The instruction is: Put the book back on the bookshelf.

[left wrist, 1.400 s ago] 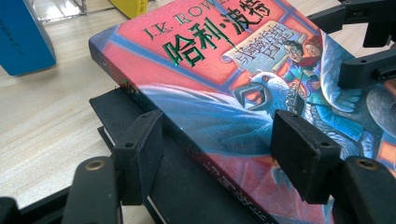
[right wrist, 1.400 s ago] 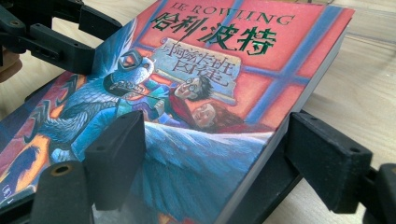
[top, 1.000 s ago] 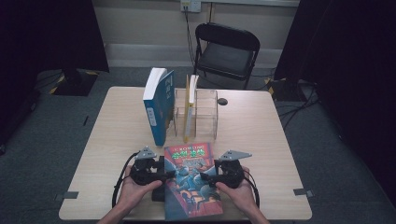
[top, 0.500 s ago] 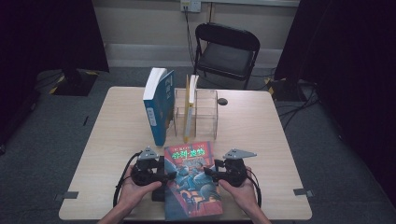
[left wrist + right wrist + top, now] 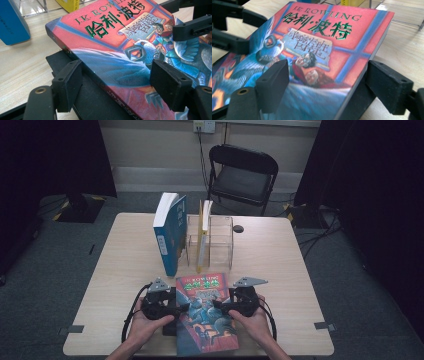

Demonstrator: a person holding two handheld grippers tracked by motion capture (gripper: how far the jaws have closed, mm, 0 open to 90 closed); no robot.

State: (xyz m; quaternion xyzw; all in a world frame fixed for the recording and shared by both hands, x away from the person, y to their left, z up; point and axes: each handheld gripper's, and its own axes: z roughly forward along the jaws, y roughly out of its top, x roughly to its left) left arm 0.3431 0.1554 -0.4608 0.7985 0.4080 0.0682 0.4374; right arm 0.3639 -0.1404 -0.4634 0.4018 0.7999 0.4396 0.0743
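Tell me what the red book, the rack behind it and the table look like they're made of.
The red book looks like a paperback with a glossy card cover: light glints off it and the title is shiny green foil. The rack seems clear plastic or acrylic, since the table shows through its walls. The table looks like pale wood-grain laminate with a matte finish, though it could be real wood.

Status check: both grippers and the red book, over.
Left gripper and right gripper astride the book's two side edges, pads apart from it, right jaws just opened. Book flat on a black block. Nothing in the way.
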